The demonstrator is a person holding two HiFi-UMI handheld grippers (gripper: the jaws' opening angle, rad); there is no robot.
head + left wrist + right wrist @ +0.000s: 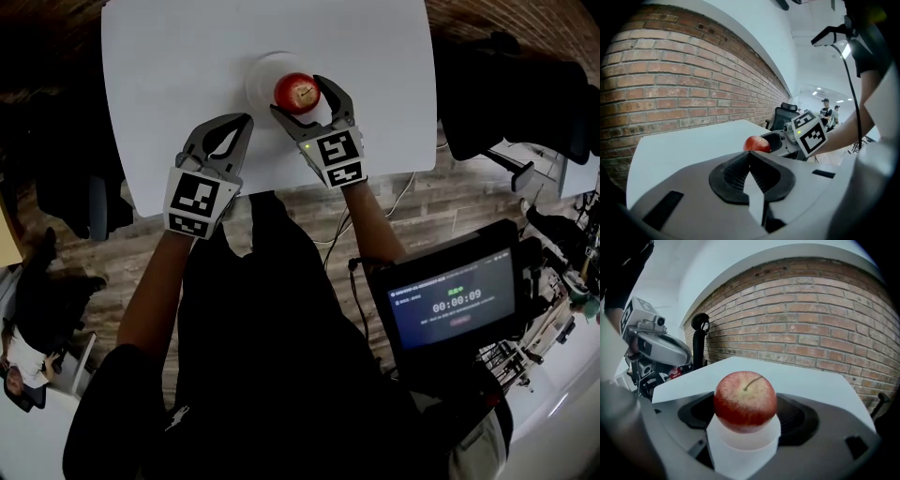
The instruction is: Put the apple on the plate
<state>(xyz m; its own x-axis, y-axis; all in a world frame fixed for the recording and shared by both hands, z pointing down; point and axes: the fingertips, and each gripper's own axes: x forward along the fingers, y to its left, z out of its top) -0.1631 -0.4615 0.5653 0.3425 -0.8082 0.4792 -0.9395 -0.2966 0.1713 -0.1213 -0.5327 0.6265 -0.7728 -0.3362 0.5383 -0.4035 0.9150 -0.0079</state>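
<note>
**Containers**
- 1 plate (pixel 262 73), white and round, near the middle of the white tabletop (pixel 178 66). Contents: 1 apple (pixel 297 92) over its near right part. Whether the apple rests on the plate or is held just above it cannot be told.

**Surroundings**
- Right gripper (pixel 298 96): clenched on the apple, 1 jaw against each side of it.
- Left gripper (pixel 246 120): jaws closed tip to tip and holding nothing. It is over the tabletop just beside the plate's near left edge, clear of the apple.
- Brick wall (pixel 825 333) beyond the tabletop's far edge.
- Wooden floor (pixel 441 202).
- Dark screen (pixel 455 300) with a timer, low on the person's right.
- Black chair (pixel 785 112).

**Apple, appearance**
- Red and finely speckled, with a yellowish patch around the stem.
- 1 thin brown stem, pointing up.
</note>
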